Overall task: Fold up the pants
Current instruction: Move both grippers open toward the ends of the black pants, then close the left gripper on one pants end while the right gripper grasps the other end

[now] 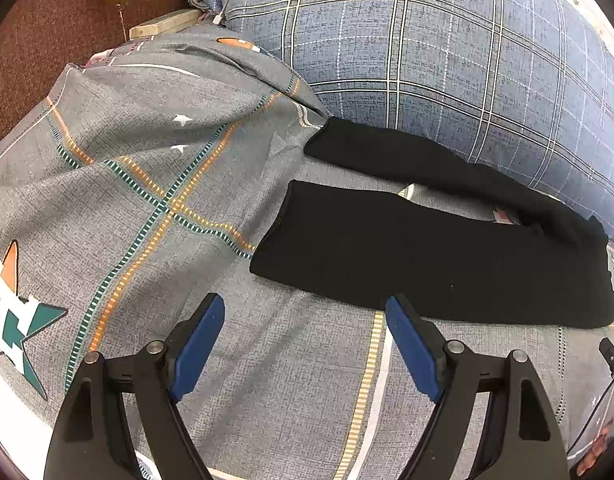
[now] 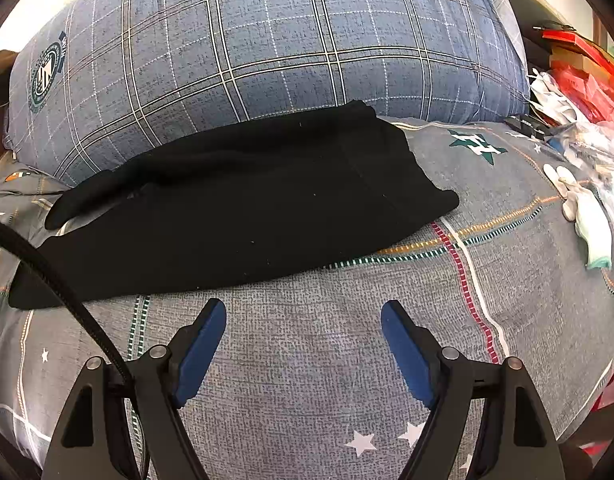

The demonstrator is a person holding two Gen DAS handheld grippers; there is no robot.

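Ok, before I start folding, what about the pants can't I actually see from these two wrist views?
- Left wrist view: the waist end of the black pants is squeezed at the right edge by fisheye distortion.
- Right wrist view: the near leg end is crossed by a black cable.
- Both views: fabric is uniformly black, so seams, pockets and front or back cannot be told.
- The far leg runs along the plaid pillow; contact unclear.

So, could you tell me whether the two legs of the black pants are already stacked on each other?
No, in the left wrist view the black pants lie with both legs side by side, grey bedsheet showing between them.
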